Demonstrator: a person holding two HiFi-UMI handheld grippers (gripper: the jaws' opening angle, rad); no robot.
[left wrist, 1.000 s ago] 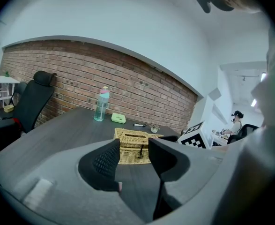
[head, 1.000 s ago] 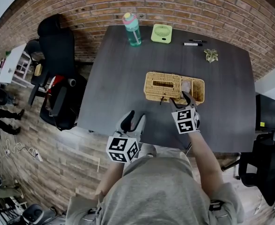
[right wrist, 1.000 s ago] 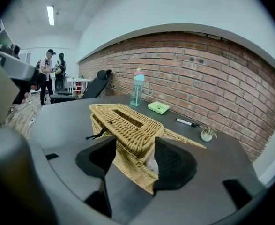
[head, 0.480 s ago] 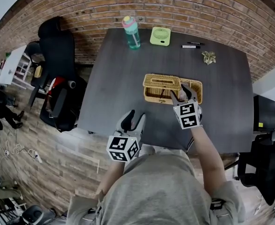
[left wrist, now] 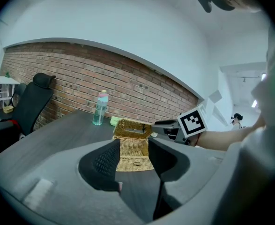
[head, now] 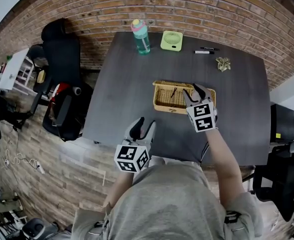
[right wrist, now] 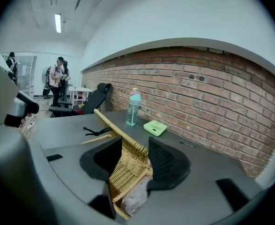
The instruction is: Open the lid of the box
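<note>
Right gripper (head: 193, 91) at the raised lid (right wrist: 123, 139) of the wicker box (head: 169, 98)
The box sits mid-table (head: 126, 74); the right jaws are closing around the lid's edge; the left gripper (head: 140, 129) hovers nearer the person, jaws apart, empty

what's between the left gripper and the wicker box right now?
Only bare table between the left gripper and the wicker box. Head view shows the gap; the left gripper view sees the box beyond its open jaws.
</note>
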